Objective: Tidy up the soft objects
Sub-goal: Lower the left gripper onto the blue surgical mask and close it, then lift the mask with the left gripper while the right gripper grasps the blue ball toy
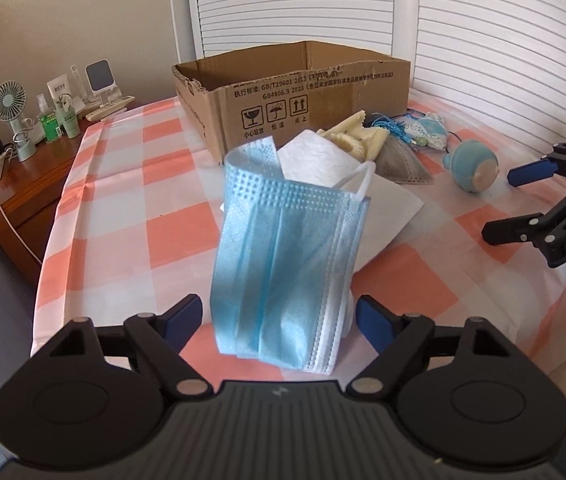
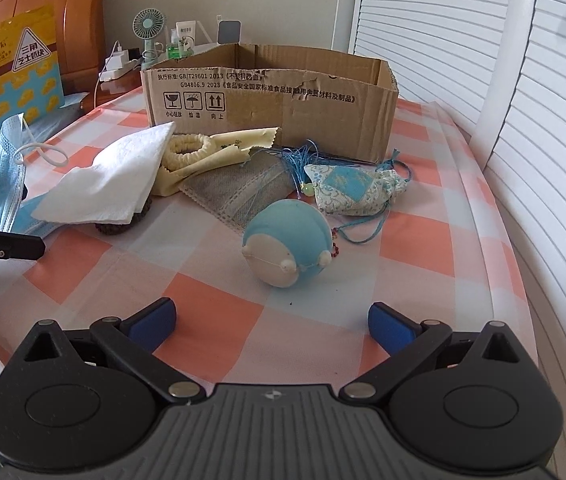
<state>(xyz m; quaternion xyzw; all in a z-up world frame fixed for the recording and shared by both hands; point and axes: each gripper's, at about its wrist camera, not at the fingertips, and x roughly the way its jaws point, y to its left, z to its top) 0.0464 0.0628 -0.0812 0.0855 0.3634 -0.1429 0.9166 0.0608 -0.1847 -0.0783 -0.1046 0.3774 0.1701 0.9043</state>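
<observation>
Standing open on the checked tabletop point(image 2: 315, 320), the cardboard box point(image 2: 267, 96) is serving as the landmark here, with the soft things lying in a loose heap along its printed front wall. The left gripper point(image 1: 279, 322) is hovering well in front of the box with its jaws spread wide, and the blue face mask point(image 1: 283, 272) is sitting up between the blue pads point(image 1: 183, 318); I cannot tell whether either pad is touching it. In the right wrist view the same mask is showing at the far left of the box, its white ear loop point(image 2: 41, 152) curling over the top.

Nearer the box, a white tissue point(image 2: 111, 176) is draping over a dark round thing that is mostly hidden. Just in front of the box wall, a cream scrunchie point(image 2: 187, 146) is resting on a pale yellow cloth point(image 2: 219, 150), and a grey mask point(image 2: 235, 192) is lying flat beside them. A patterned sachet point(image 2: 357, 192) with blue cords is lying in front of the box's right end. The round blue plush toy point(image 2: 287, 244) is lying on its side further out from the box than the grey mask, apart from the heap.

The right gripper point(image 2: 273, 324) is hanging in front of the box, facing the plush toy, with its jaws wide and nothing between them.

Behind the box's left corner, a small green fan point(image 2: 148, 26) and some bottles are standing on a wooden nightstand point(image 1: 31, 184).
</observation>
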